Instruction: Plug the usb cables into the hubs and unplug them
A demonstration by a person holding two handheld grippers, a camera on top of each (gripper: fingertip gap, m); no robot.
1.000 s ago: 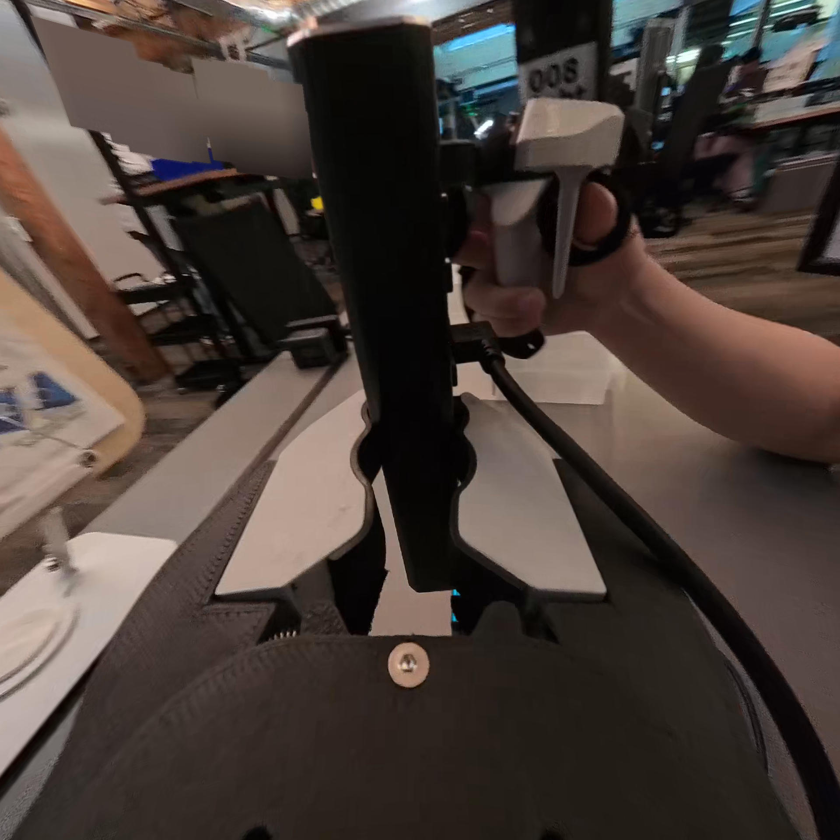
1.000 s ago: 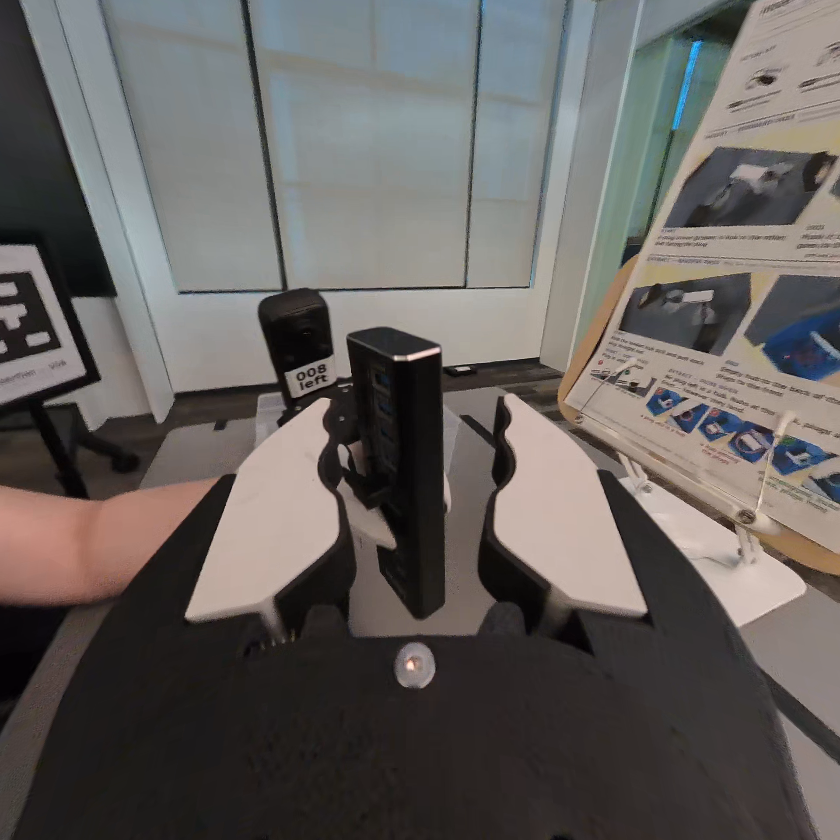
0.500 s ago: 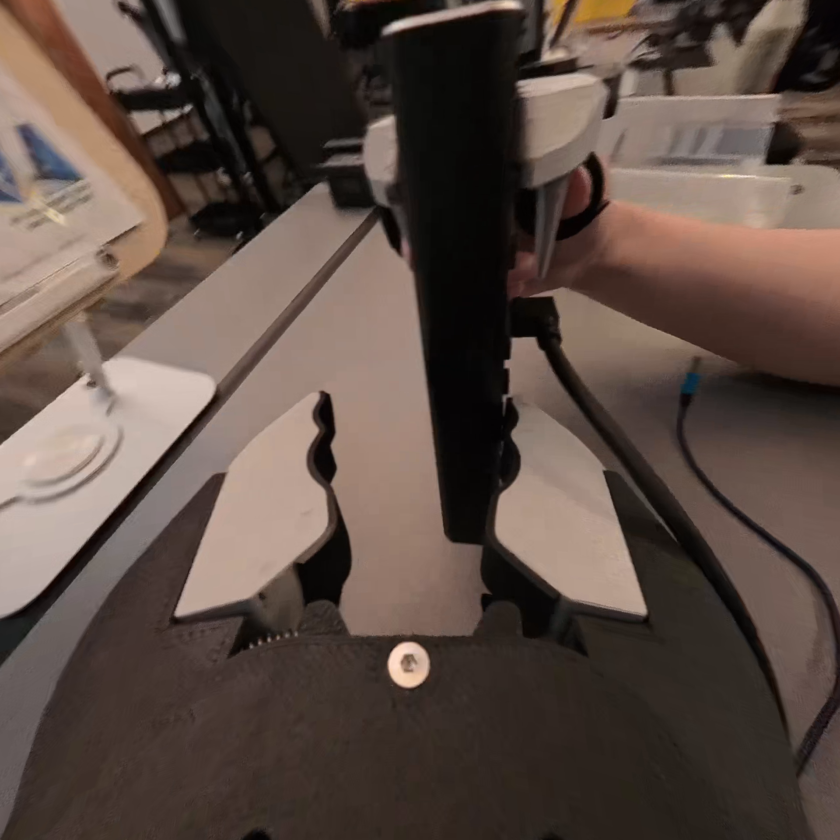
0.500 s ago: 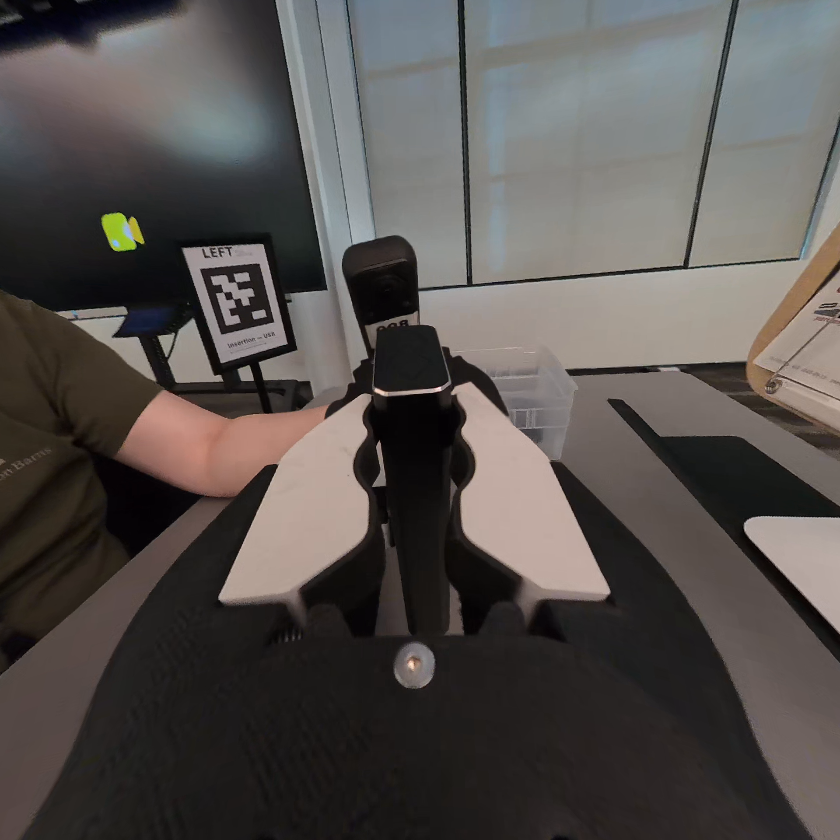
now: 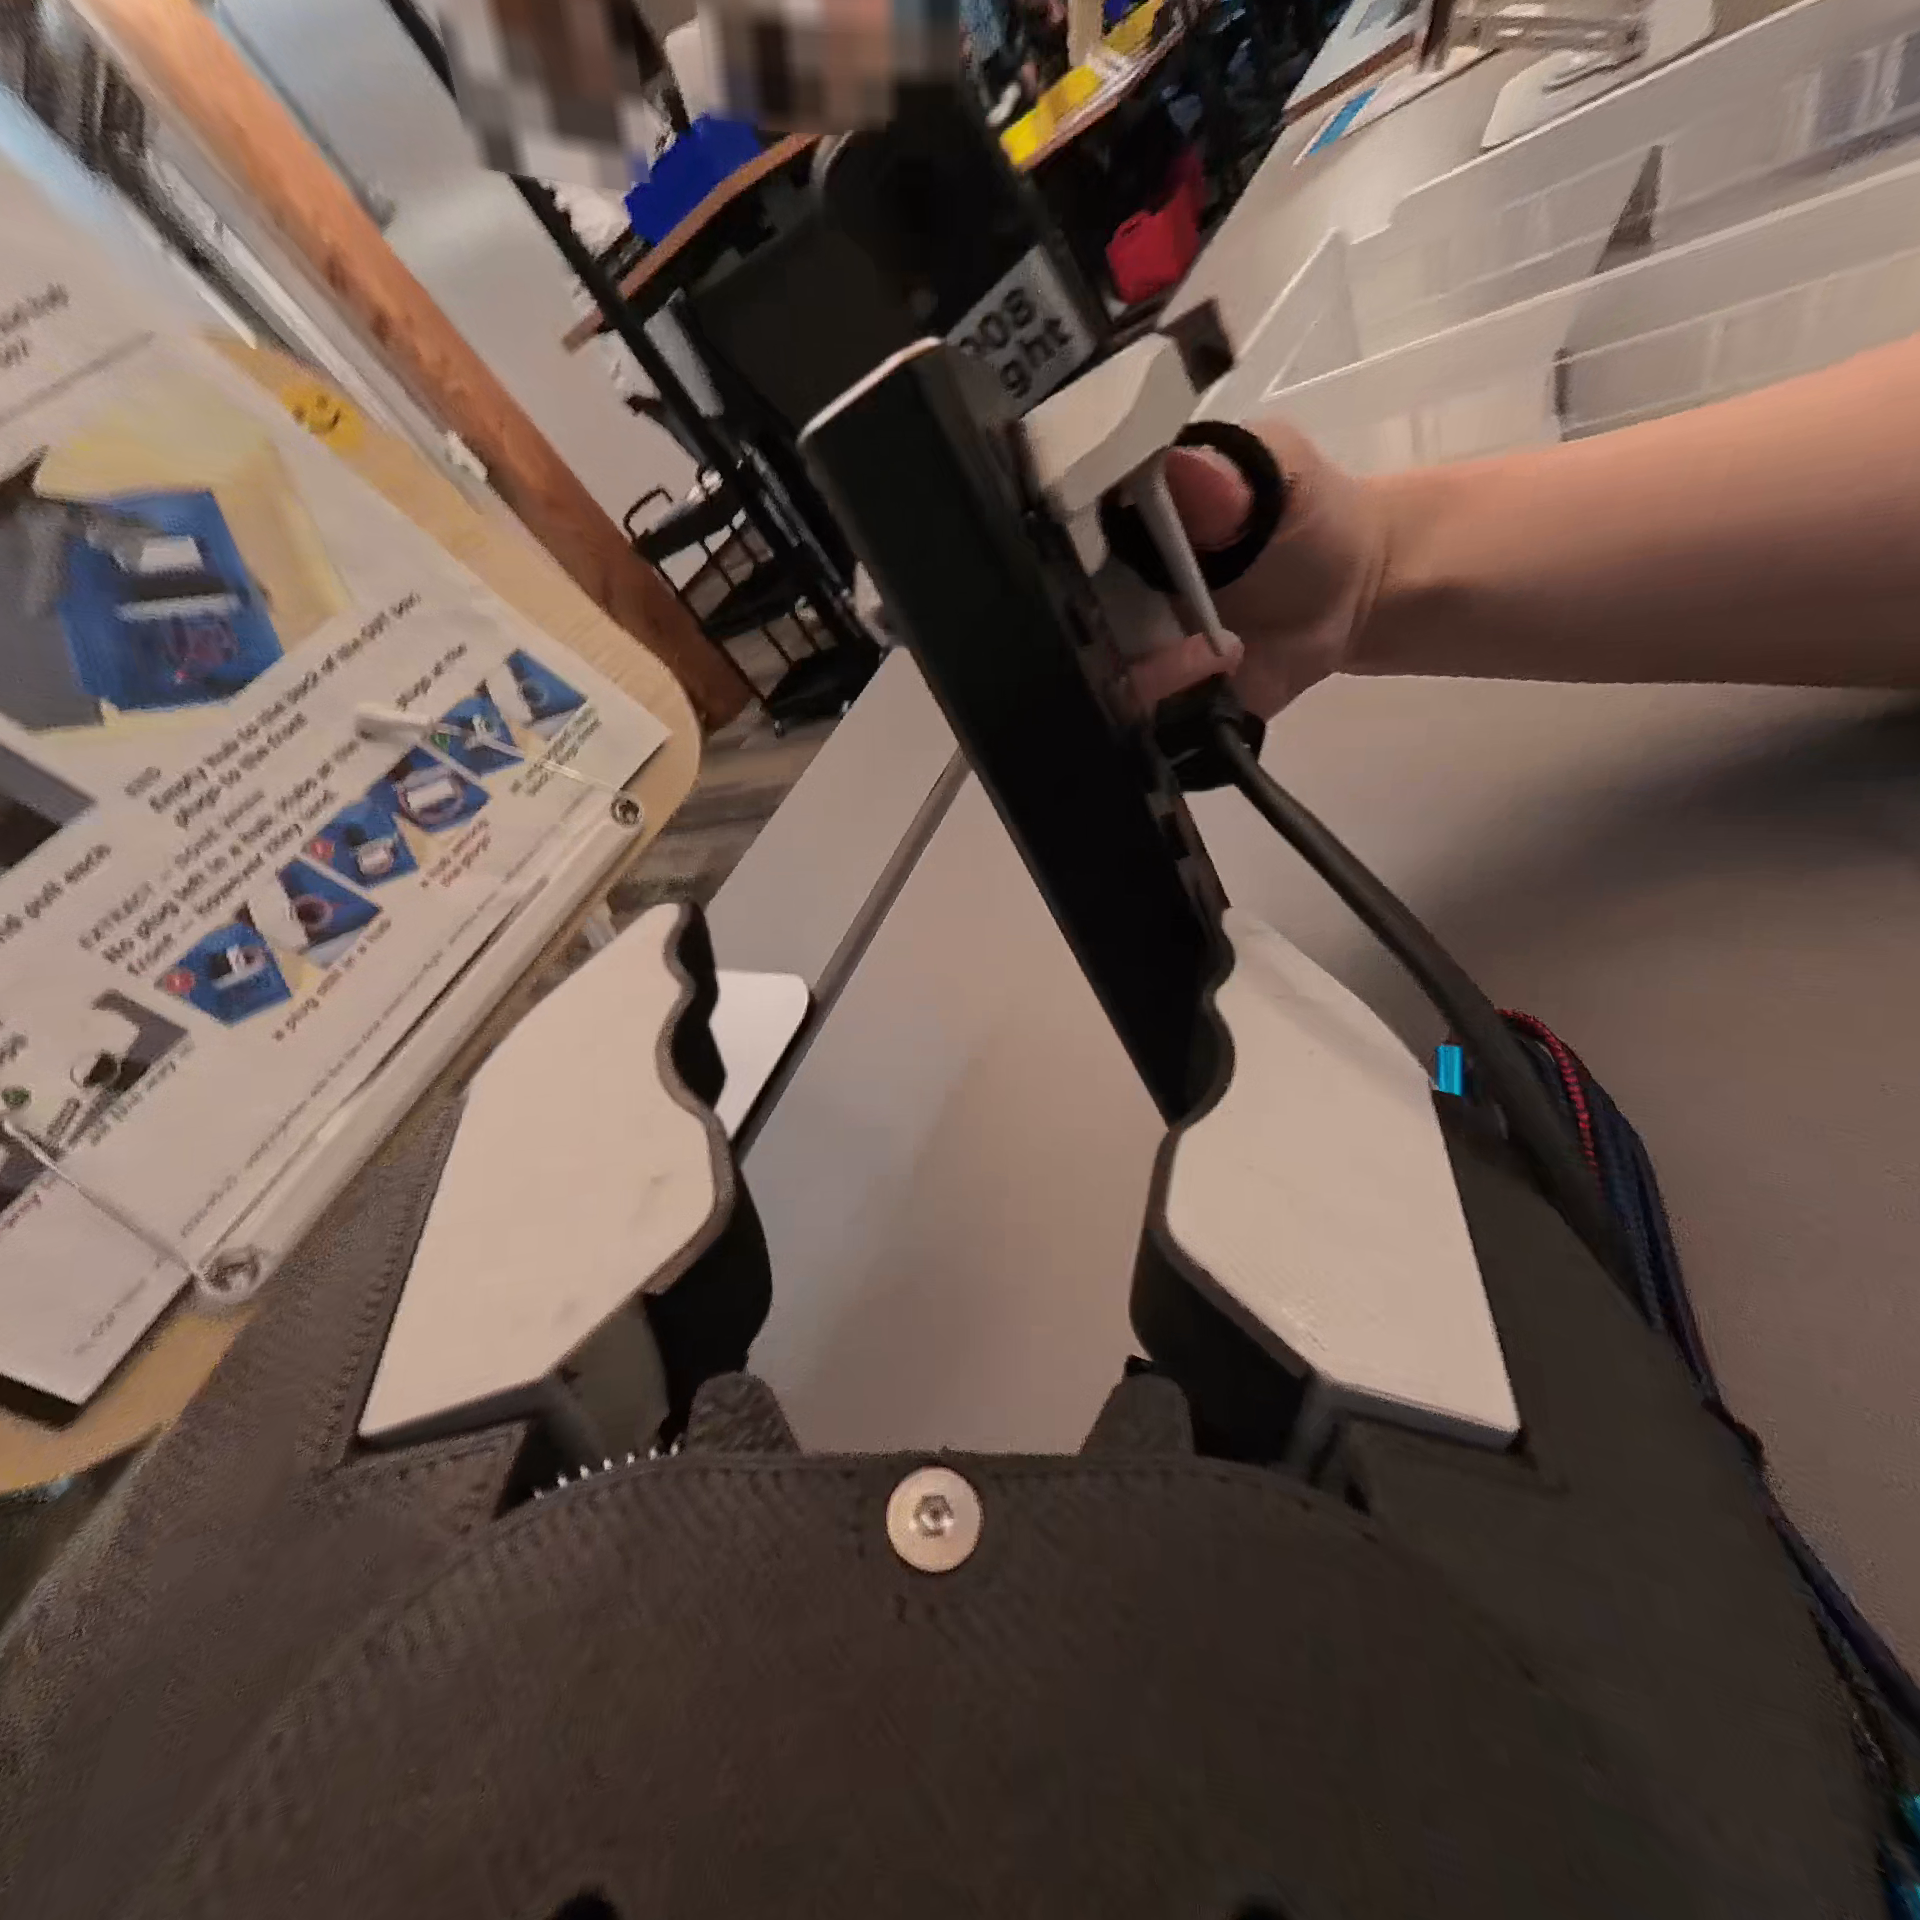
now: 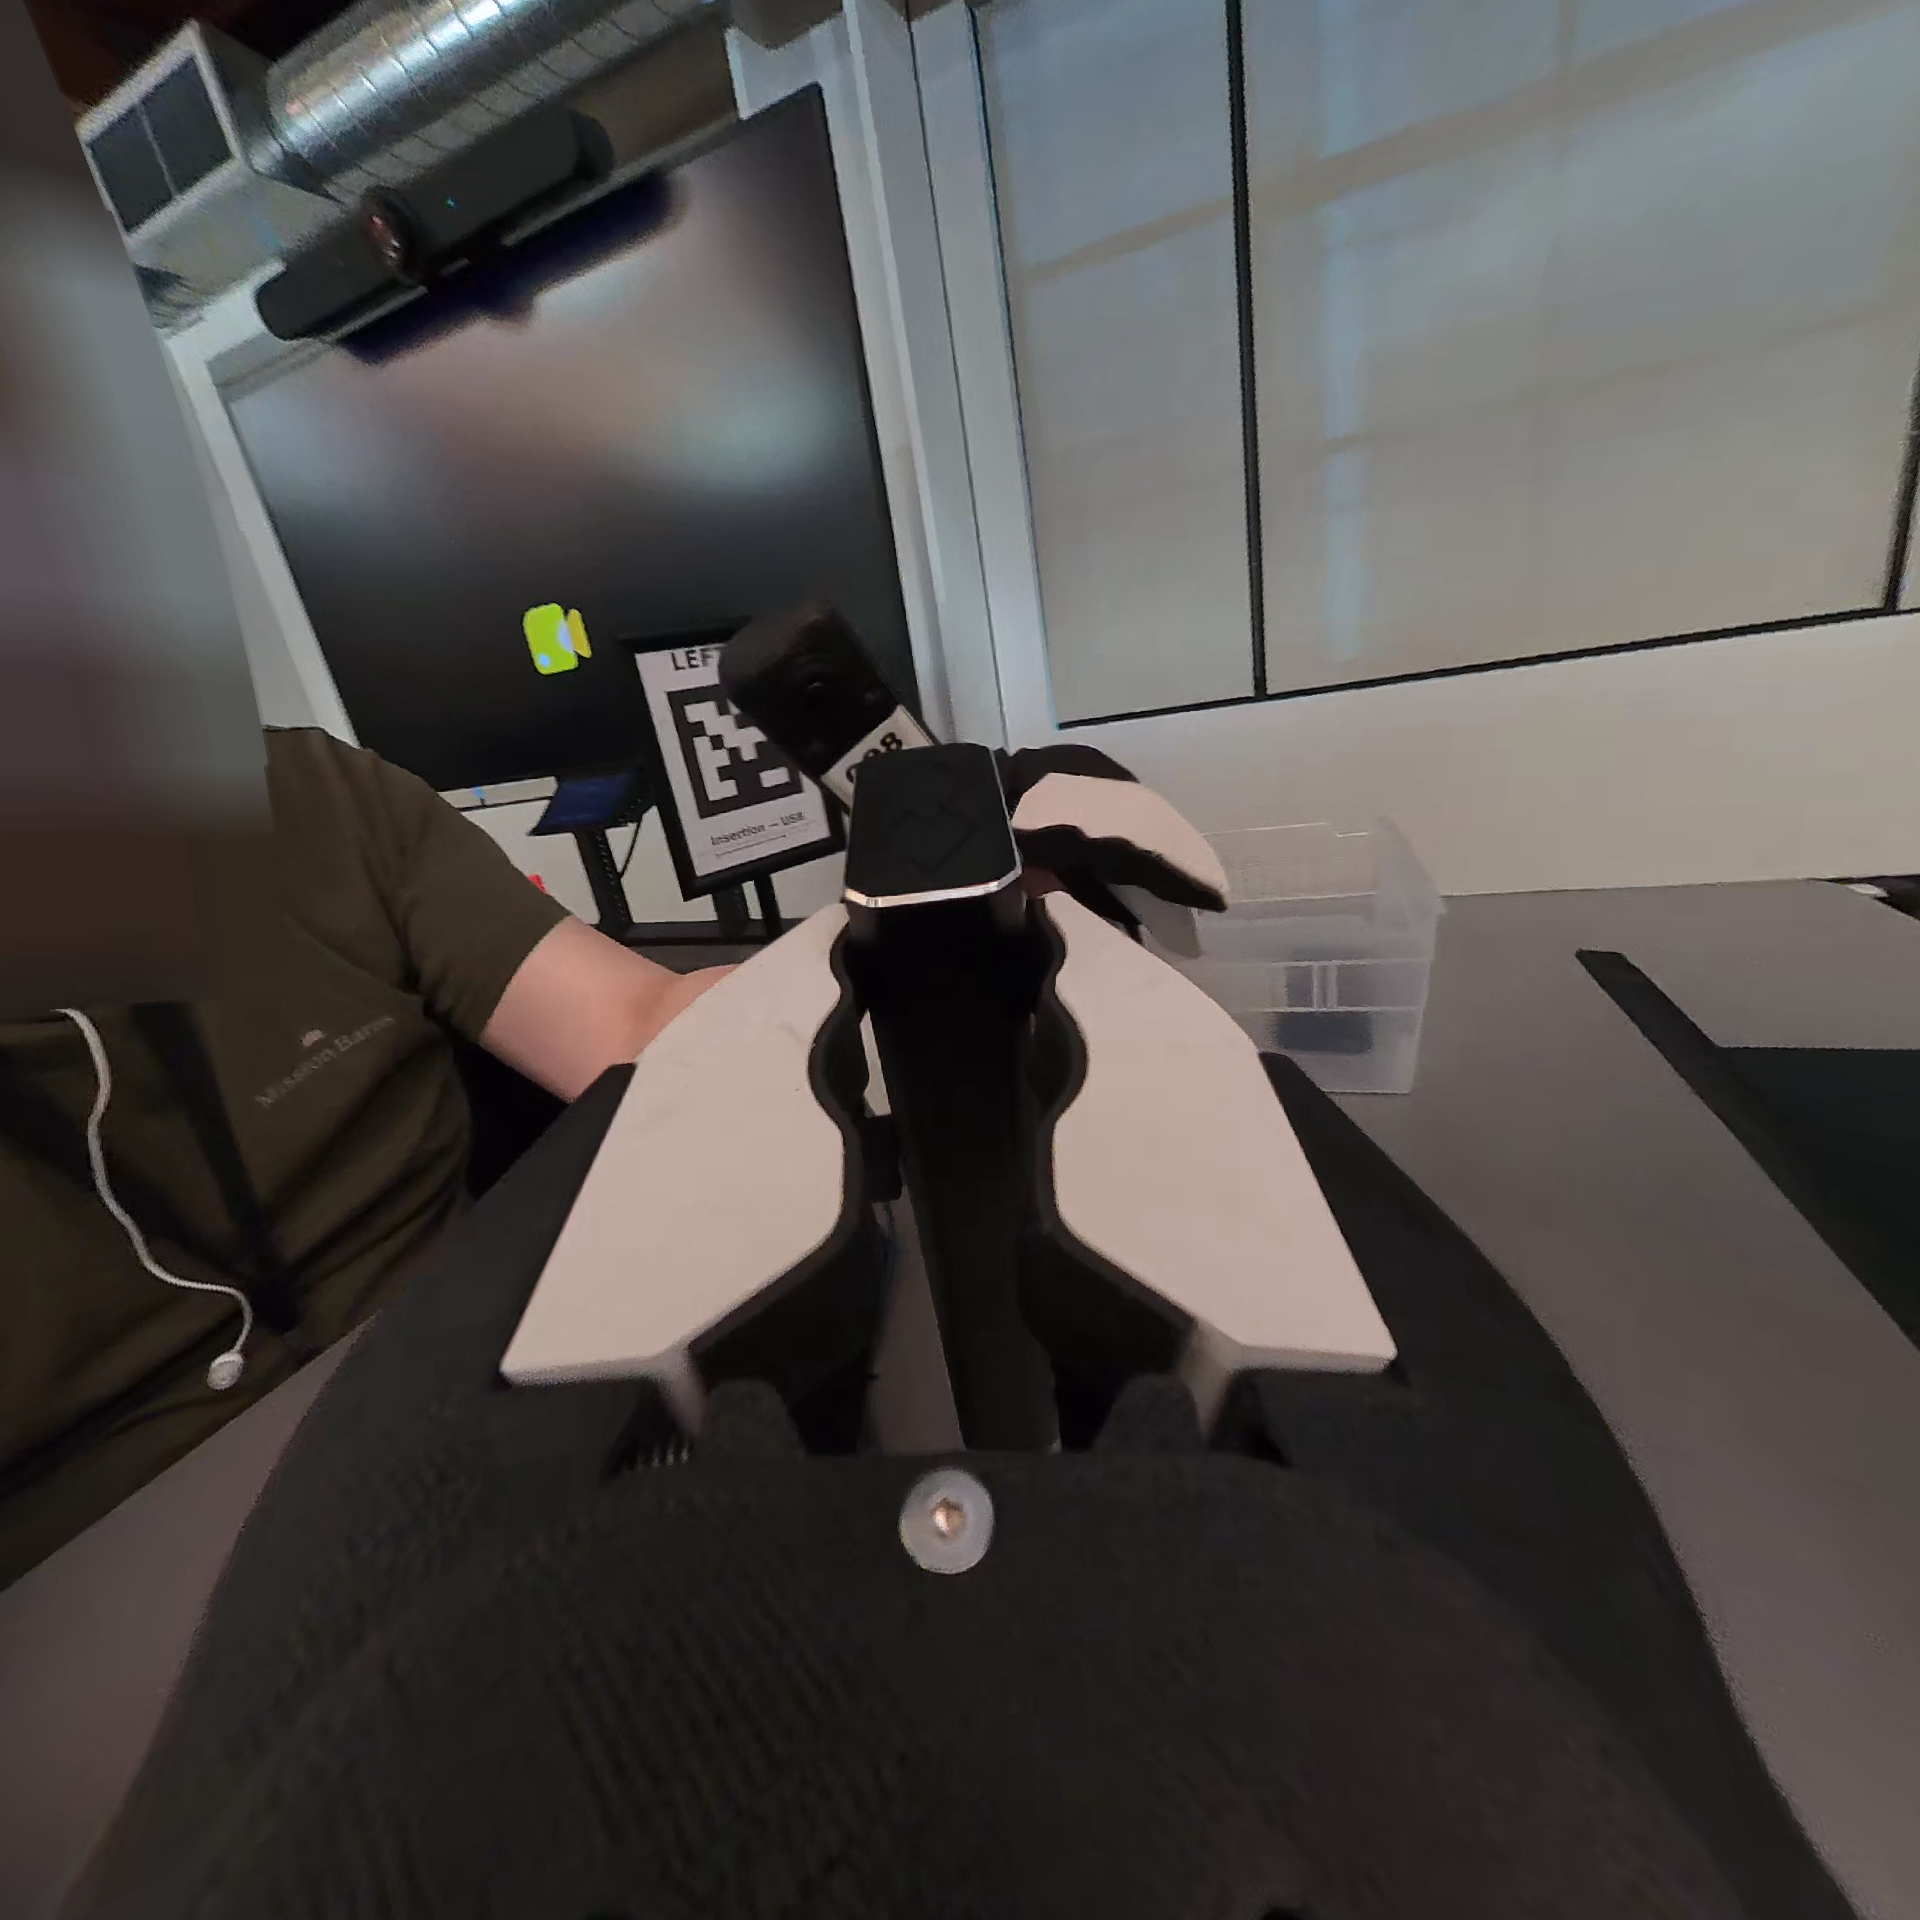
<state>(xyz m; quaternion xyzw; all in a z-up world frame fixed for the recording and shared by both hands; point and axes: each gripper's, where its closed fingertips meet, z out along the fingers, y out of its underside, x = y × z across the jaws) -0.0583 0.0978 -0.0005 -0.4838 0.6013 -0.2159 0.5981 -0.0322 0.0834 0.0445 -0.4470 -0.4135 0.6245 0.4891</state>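
Note:
A long black USB hub (image 6: 940, 1091) stands upright between the fingers of my right gripper (image 6: 935, 935), which is shut on it. In the left wrist view the hub (image 5: 997, 707) leans to the left, held high up by the right gripper (image 5: 1081, 457) and a hand. My left gripper (image 5: 961, 997) is open and holds nothing. The hub's lower end lies against the inner edge of its right finger (image 5: 1320, 1174). A thick black cable (image 5: 1382, 935) is plugged into the hub's side and runs down to the right. The left gripper (image 6: 1122, 852) shows just behind the hub.
The grey table (image 5: 1662, 935) spreads to the right. Blue and red braided cables (image 5: 1569, 1101) lie by my left gripper's right side. An instruction board (image 5: 260, 779) stands at the left. A clear plastic bin (image 6: 1340, 966), a marker sign (image 6: 727, 790) and a person's arm (image 6: 582, 997) are beyond. Spacing between my two grippers at the tips: around 6 cm.
The hub passed from my left gripper to my right. The right gripper closed on it, the left opened wide, and the hub now leans in the left wrist view.

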